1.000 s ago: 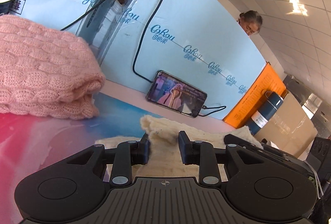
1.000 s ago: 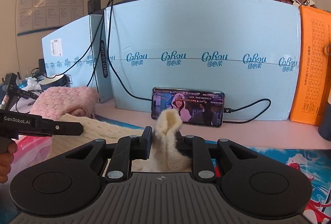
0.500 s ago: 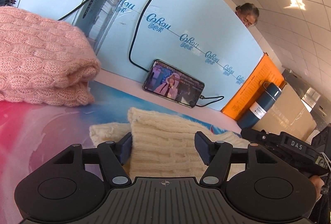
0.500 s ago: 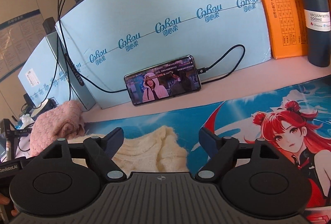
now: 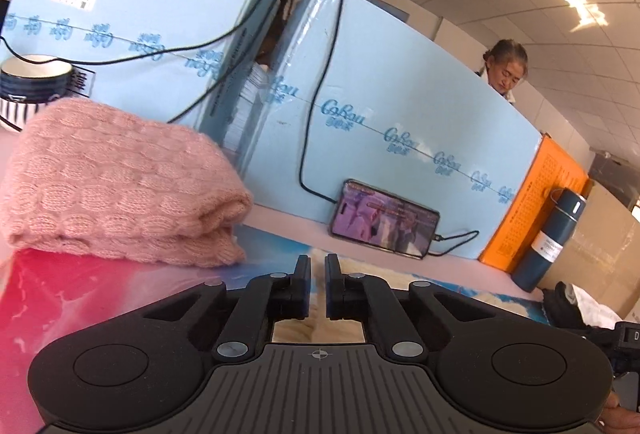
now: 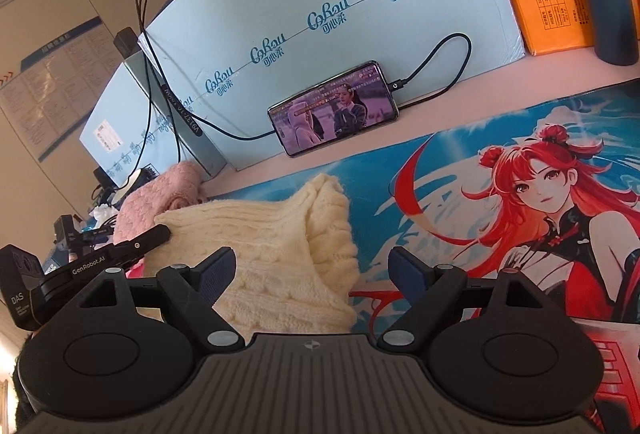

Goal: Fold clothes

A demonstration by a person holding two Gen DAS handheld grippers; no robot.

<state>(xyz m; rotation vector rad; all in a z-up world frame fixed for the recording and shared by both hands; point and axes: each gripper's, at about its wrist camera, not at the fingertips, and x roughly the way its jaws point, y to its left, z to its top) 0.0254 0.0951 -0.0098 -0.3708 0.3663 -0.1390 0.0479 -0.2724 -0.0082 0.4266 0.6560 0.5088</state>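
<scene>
A folded cream knit sweater (image 6: 276, 246) lies on the printed desk mat (image 6: 460, 169). My right gripper (image 6: 312, 274) is open just above its near right edge, holding nothing. My left gripper (image 5: 317, 288) has its jaws nearly together with a narrow gap and nothing visibly between them; it hovers over the cream sweater (image 5: 400, 276). In the right wrist view the left gripper (image 6: 160, 234) lies at the sweater's left edge. A folded pink knit sweater (image 5: 116, 185) sits at the left; it also shows in the right wrist view (image 6: 160, 193).
A phone (image 5: 384, 220) playing video leans on blue foam boards (image 5: 400, 105), with its cable running behind. An orange board (image 5: 536, 201) and a dark vacuum bottle (image 5: 550, 238) stand at the right. A striped bowl (image 5: 28, 85) sits far left. A person (image 5: 504, 67) stands behind the boards.
Both grippers let go of the cream sweater, which now lies folded on the mat. The right gripper stays open; the left opened, then closed almost fully and swung toward the pink sweater.
</scene>
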